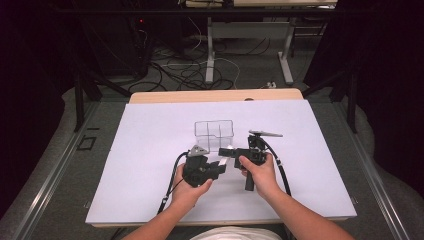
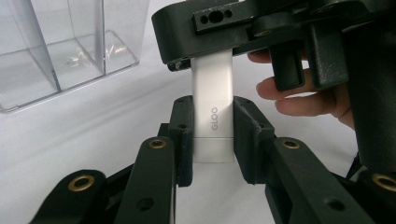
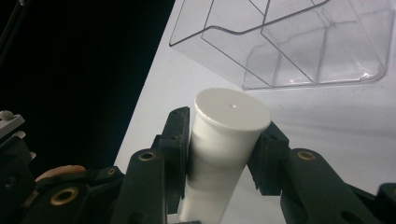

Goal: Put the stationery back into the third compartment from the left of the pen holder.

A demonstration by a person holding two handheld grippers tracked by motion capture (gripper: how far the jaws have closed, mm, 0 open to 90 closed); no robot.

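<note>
Glue stick (image 2: 214, 116) sat mid-counter (image 1: 150, 150), just near of the clear divided box (image 1: 215, 134). Left tongs (image 2: 212, 140) were clenched on its body; right tongs (image 3: 224, 154) gripped the cap end. I judged uncapping was in hand: keep the left grip firm, pull straight along the stick's axis, avoid skewing.
</note>
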